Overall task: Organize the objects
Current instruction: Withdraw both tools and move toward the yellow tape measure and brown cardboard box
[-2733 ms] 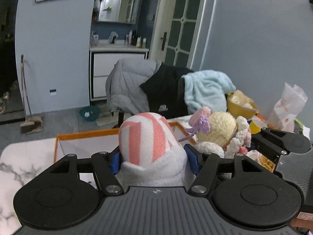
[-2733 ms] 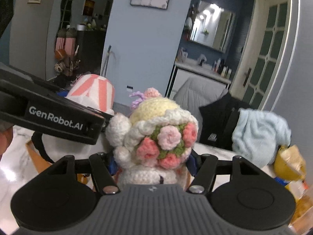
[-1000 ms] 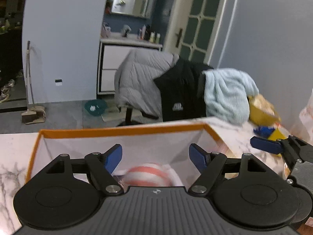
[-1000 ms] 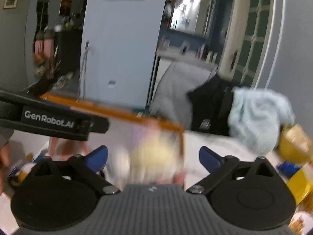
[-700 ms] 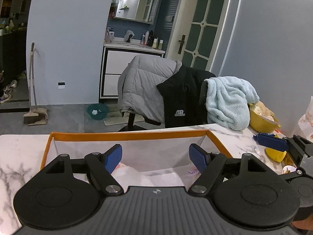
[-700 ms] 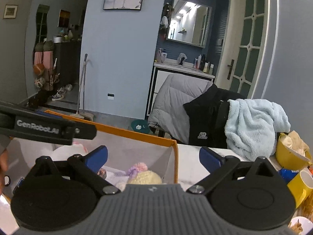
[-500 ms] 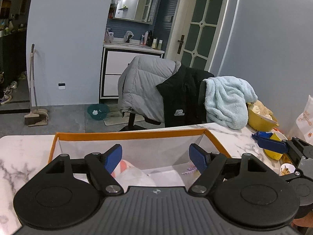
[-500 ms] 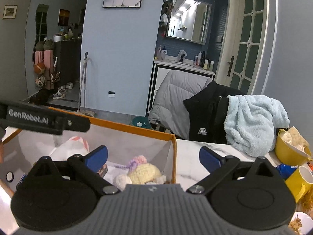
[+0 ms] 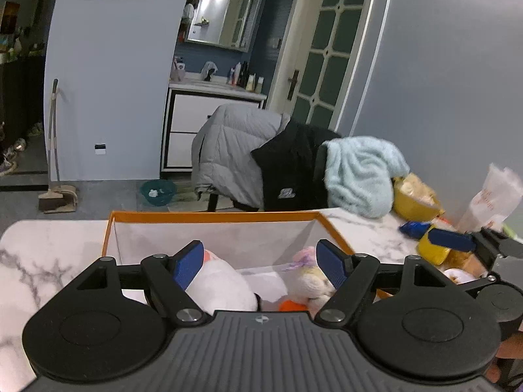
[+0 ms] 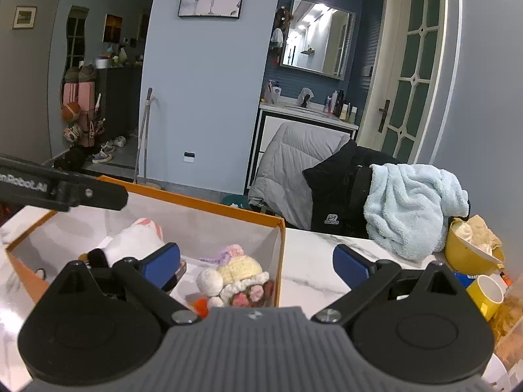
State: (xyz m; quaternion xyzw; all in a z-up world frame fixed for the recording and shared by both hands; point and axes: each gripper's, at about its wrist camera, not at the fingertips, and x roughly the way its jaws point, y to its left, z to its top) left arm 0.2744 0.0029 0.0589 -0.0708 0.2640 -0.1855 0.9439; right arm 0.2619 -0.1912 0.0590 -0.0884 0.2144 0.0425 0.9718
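Gaping wide and empty, the left gripper (image 9: pixel 260 266) and right gripper (image 10: pixel 256 266) hover above the orange-rimmed box (image 10: pixel 209 207), where the white plush (image 10: pixel 135 240) and crocheted doll (image 10: pixel 237 276) lie; table clutter like the yellow mug (image 10: pixel 483 294) seems left to sort.

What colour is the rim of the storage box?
Orange rim on the box; clearest in the right wrist view.

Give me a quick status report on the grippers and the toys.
Left gripper open, empty. Right gripper open, empty. White plush and crochet doll lying in orange-rimmed box. Nothing in the way.
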